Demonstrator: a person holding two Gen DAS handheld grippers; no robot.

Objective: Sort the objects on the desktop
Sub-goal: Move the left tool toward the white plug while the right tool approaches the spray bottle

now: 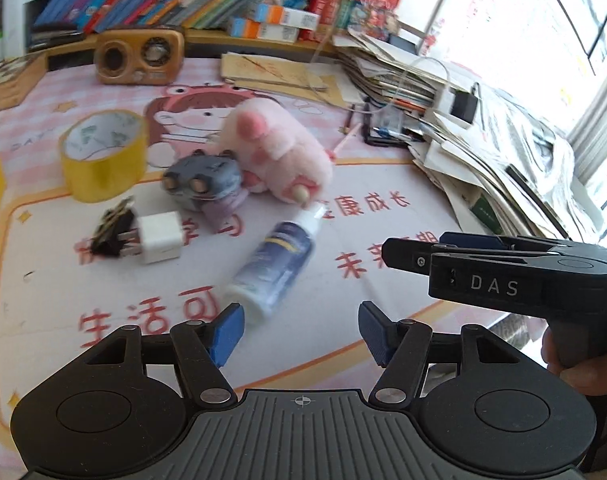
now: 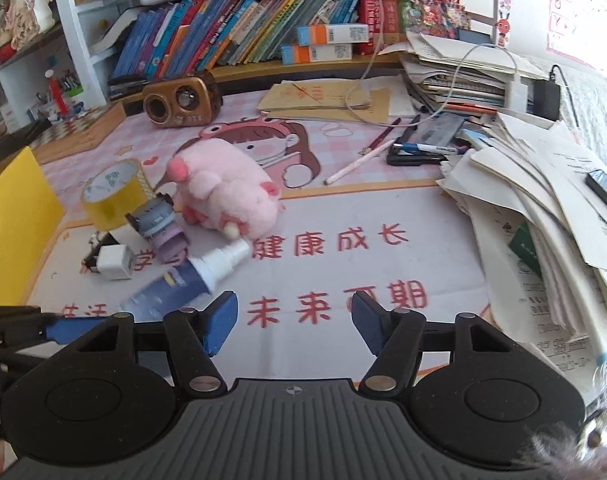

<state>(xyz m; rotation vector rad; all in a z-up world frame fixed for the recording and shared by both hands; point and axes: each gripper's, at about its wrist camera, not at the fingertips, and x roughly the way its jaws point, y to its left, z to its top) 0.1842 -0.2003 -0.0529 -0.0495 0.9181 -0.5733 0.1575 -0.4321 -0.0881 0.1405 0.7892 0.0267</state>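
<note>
A blue spray bottle point(image 1: 272, 265) with a white cap lies on the printed desk mat, its base just ahead of my left gripper point(image 1: 301, 330), whose blue pads stand apart with nothing between them. Beyond it lie a pink plush toy point(image 1: 277, 148), a small grey toy point(image 1: 202, 178), a white charger cube point(image 1: 159, 238), a black binder clip point(image 1: 111, 230) and a yellow tape roll point(image 1: 103, 154). My right gripper point(image 2: 293, 322) is open over bare mat; the spray bottle point(image 2: 183, 282) lies to its left. The right gripper's body point(image 1: 503, 272) shows at the right of the left wrist view.
A yellow box point(image 2: 15, 224) stands at the left edge. A brown retro radio point(image 2: 181, 98) sits at the back before a shelf of books point(image 2: 243, 28). Piled papers point(image 2: 543, 200), pens and a phone point(image 2: 439, 130) crowd the right side. A person's hand point(image 1: 583, 364) holds the right gripper.
</note>
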